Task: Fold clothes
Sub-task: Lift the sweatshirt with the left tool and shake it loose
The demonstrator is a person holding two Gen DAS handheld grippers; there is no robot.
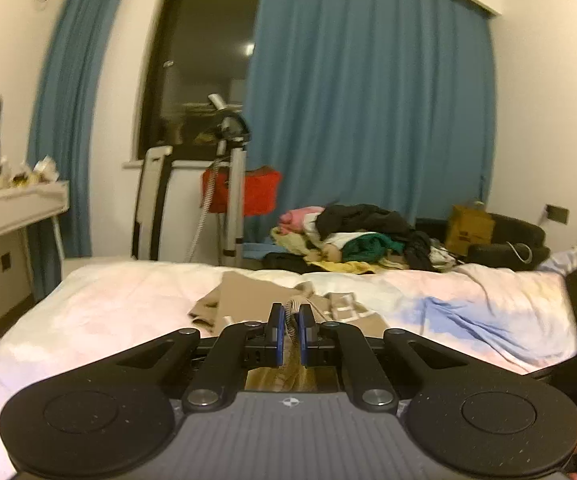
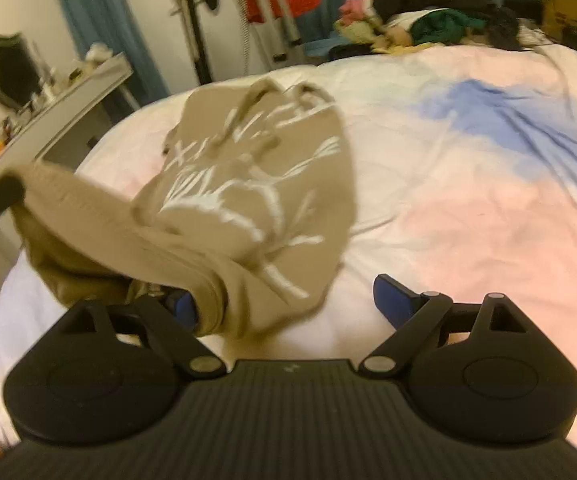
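Right gripper (image 2: pixel 284 304) housing fills the bottom of the right wrist view; its fingers (image 2: pixel 394 302) are spread wide, nothing clamped. Tan garment (image 2: pixel 256 200) is draped against the lower-left finger, the other blue pad is clear of it, over bare bed (image 2: pixel 468 220). Contact there looks like drape, not grip.

Left gripper (image 1: pixel 289 322) is seen in the bottom centre of the left wrist view with fingers nearly closed on a ribbed tan edge, probably a cuff or hem of the same garment. In the right wrist view that same gripper shows at the far left edge with fabric strung out from it, so one corner is held up and the cloth hangs between there and the bed.

Reading: one edge is pinned by the left side so the cloth can be stretched out; the open right fingers are likely positioned to take a second edge for the fold. Printed side is facing up, centre-left of frame, partly lifted and crumpled, not yet flat.

Unfolded clothes pile (image 1: pixel 352 240) is kept at the far edge of the bed, right of centre, well apart from the garment.
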